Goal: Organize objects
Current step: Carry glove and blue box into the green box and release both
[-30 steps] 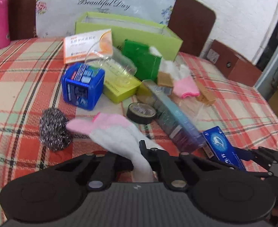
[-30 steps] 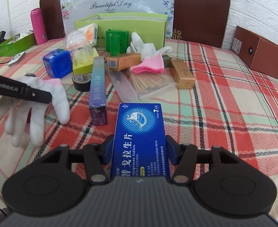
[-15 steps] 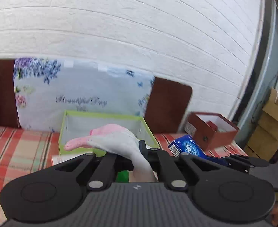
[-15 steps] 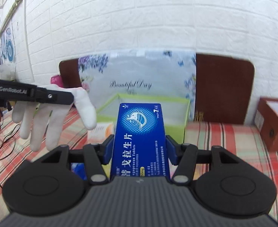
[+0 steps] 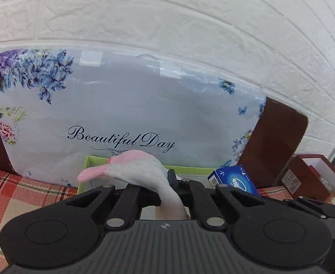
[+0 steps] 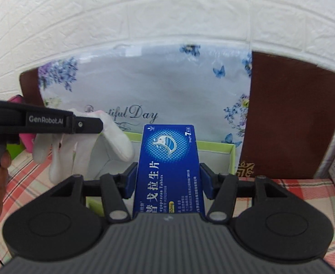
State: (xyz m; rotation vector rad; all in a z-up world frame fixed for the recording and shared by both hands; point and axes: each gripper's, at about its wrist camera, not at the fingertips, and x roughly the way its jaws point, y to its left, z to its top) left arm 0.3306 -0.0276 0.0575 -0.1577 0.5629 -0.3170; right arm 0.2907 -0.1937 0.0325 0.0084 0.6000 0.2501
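Green box [image 6: 215, 147] floor behind both grippers

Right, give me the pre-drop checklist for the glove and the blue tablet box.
1. Left gripper clamped on white glove: ok.
2. Right gripper gripping blue tablet box by its sides: ok.
3. Green box open on top: ok.
4. Floor of green box free: cannot tell, mostly hidden.
5. Glove fingers hanging clear of tablet box: ok.
6. Both items above the green box opening: cannot tell.

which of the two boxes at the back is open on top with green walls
The light green cardboard box behind the blue tablet carton; the reddish-brown box, though open too, stands further right.
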